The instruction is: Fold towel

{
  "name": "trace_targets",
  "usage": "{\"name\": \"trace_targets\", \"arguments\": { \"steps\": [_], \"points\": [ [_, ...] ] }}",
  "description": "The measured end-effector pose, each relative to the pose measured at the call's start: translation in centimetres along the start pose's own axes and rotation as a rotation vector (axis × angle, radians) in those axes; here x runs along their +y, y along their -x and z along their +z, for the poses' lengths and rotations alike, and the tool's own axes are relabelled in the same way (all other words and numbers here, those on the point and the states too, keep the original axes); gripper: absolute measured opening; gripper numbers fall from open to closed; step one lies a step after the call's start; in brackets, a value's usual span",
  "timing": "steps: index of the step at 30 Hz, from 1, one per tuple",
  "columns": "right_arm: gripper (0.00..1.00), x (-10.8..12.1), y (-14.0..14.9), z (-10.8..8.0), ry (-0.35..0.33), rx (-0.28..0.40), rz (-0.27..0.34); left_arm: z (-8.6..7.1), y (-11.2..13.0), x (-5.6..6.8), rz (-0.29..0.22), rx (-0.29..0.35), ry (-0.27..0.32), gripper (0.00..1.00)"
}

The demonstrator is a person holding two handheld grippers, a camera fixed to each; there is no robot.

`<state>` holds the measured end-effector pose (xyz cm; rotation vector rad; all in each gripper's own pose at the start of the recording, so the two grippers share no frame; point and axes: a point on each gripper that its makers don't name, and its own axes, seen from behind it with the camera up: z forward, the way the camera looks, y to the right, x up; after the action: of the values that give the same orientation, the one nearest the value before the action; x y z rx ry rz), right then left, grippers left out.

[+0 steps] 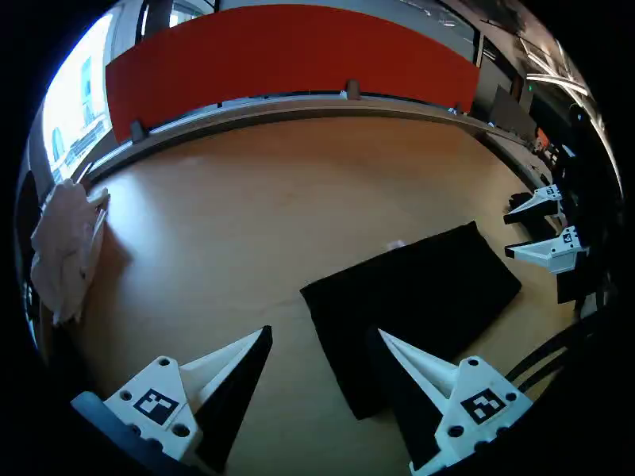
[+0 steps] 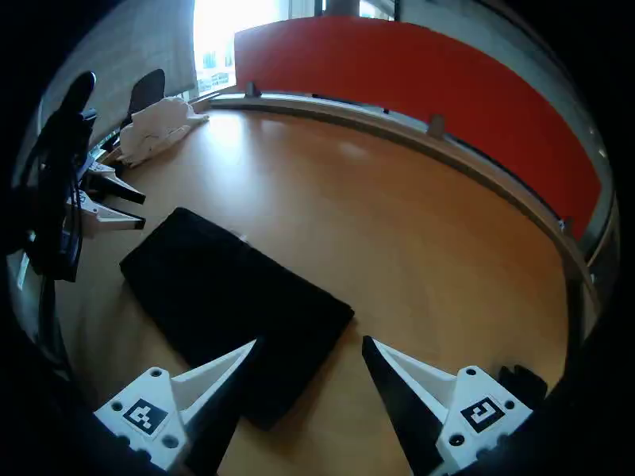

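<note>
A black towel [image 1: 413, 297] lies flat on the wooden table [image 1: 262, 206] as a folded rectangle. In the left gripper view my left gripper [image 1: 319, 333] is open just above the towel's near corner, holding nothing. My right gripper [image 1: 508, 234] is open beyond the towel's far end. In the right gripper view the towel [image 2: 230, 289] stretches away to the left. My right gripper [image 2: 309, 341] hangs open over its near end with nothing between the fingers. The left gripper [image 2: 144, 212] stands open by the far end, apart from the cloth.
A crumpled white cloth [image 1: 67, 246] [image 2: 159, 123] sits at the table's edge. A red divider panel [image 1: 294, 55] [image 2: 421, 87] runs along the back edge. Dark chairs [image 2: 147, 87] stand beyond the white cloth. Bare wood [image 2: 397, 222] spreads beside the towel.
</note>
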<state>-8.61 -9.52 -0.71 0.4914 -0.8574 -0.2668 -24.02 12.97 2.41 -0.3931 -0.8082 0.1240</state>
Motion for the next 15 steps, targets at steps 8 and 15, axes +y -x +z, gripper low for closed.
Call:
{"name": "trace_targets", "arguments": {
  "steps": [8, 15],
  "points": [
    [0.93, -0.9, 1.2, -1.4, -0.002, 0.002, 0.015, -1.2, 1.7, 0.2, -0.023, -0.007, -0.013, 0.87],
    [0.93, -1.6, 2.3, -2.6, 0.000, 0.000, 0.019, -2.3, 2.7, 1.0, -0.030, -0.007, -0.013, 0.88]
  ]
}}
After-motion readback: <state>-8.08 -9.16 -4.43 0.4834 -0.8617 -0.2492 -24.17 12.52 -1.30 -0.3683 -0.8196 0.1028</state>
